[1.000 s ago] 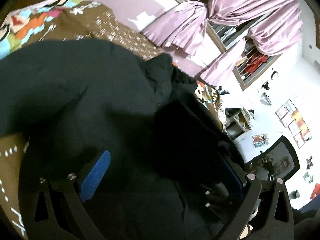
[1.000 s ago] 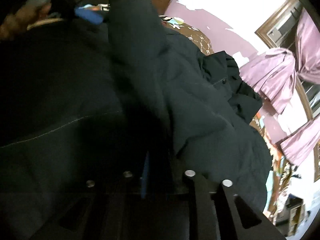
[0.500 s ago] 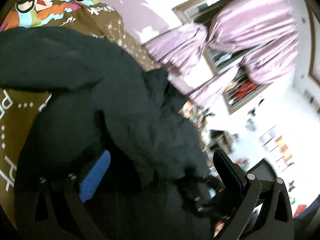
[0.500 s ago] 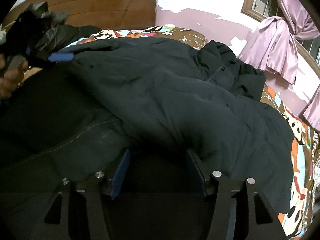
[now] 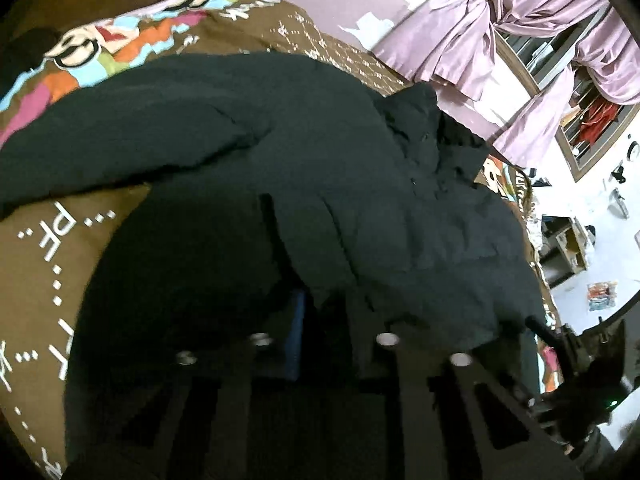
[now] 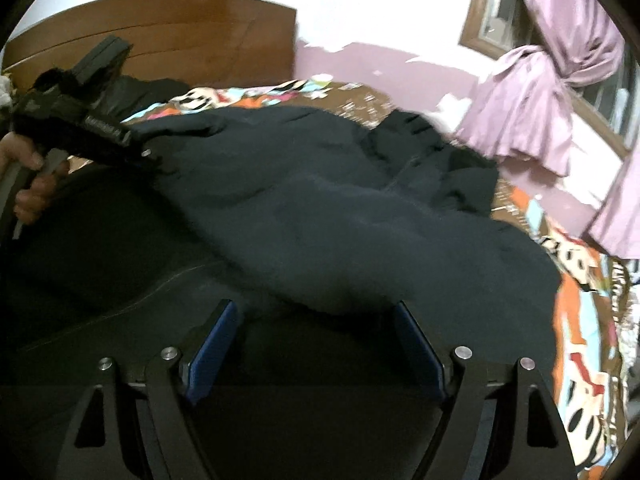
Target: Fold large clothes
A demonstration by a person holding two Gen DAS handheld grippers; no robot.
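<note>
Our left gripper point(image 5: 320, 320), wide a second ago, is closing on the dark padded jacket point(image 5: 360, 184); right gripper point(image 6: 316, 344) opens, releasing it, next fold ready.

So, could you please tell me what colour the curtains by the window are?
The curtains are a shiny lilac-pink, plain with no print; the left wrist view shows them best.

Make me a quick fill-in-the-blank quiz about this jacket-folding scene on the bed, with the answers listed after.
1. The large garment spread on the patterned bedspread is a dark ____.
2. The curtains at the window are coloured ____.
3. The pads of the right gripper are coloured ____.
4. The left gripper is closing on a fold of the ____.

Answers: jacket; purple; blue; jacket
</note>
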